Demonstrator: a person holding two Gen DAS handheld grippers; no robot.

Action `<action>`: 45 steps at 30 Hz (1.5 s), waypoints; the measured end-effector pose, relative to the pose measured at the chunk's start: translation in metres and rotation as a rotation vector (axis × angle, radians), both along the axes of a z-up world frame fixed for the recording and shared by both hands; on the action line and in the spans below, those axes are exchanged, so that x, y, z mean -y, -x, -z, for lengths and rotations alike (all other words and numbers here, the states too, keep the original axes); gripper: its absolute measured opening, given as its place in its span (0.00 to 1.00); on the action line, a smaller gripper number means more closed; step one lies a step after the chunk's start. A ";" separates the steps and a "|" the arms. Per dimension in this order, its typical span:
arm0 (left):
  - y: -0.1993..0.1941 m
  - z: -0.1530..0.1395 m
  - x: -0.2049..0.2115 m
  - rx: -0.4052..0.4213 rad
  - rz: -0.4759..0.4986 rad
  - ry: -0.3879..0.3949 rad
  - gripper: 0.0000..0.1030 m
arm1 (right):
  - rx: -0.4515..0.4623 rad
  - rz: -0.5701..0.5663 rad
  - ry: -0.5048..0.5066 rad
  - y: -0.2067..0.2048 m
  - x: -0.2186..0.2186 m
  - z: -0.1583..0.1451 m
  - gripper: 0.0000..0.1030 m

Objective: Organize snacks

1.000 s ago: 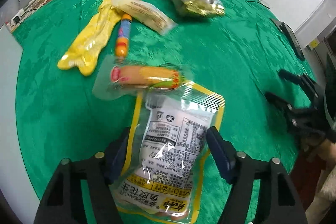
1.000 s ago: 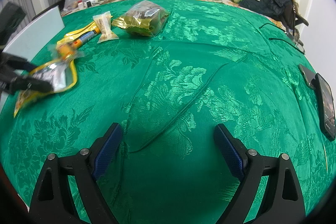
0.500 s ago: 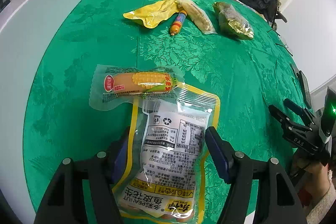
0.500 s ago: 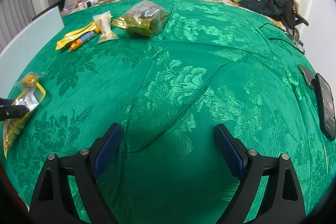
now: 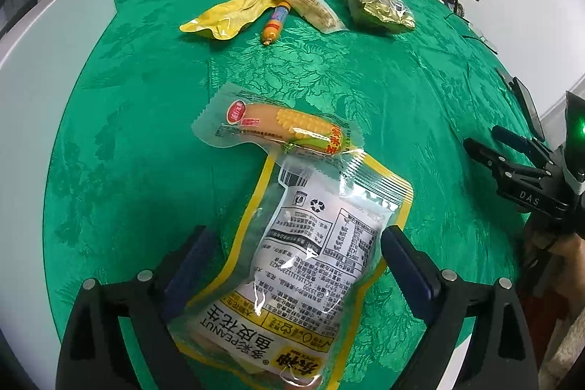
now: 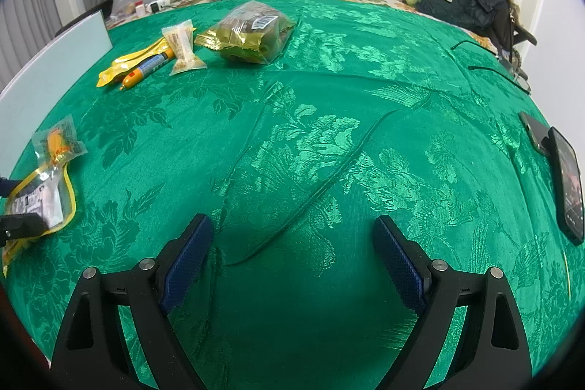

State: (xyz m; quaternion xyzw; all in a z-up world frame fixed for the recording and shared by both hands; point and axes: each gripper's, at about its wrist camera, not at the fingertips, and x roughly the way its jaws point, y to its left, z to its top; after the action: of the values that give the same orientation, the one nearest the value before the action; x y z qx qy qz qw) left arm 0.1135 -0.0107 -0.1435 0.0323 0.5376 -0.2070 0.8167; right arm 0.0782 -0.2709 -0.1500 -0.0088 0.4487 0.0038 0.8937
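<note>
Left gripper (image 5: 294,256) jaws have just been opening and now stand wide, pads clear of the yellow-edged clear plastic peanut pouch (image 5: 314,254) that lies flat between them on the green floral brocade cloth (image 5: 146,134), label side up. Pouch's top edge overlaps the clear-wrapped corn-print sausage (image 5: 281,128) lying crosswise just beyond it. Farther back, well apart: crumpled yellow foil packet (image 5: 230,13), small orange-and-blue sausage stick (image 5: 276,24) touching it, clear-wrapped pale biscuit bar (image 5: 309,4), then the olive-gold foil snack bag (image 5: 376,6) to the right. White flat panel (image 5: 40,68) along the cloth's left edge. Right gripper (image 6: 292,256) jaws also wide, nothing between them, hovering over bare cloth. Black phone (image 6: 566,185) lies at the cloth's right edge.
</note>
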 end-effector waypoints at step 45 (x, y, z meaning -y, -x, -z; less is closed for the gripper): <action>0.001 -0.027 -0.032 -0.028 -0.238 0.241 0.97 | 0.001 -0.116 -0.176 -0.020 0.003 -0.005 0.77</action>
State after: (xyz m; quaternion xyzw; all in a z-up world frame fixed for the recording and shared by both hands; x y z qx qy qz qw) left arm 0.1122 0.0209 -0.1170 -0.1326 0.5202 -0.1722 0.8259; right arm 0.0986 -0.2735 -0.1445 0.0438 0.4447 0.0947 0.8896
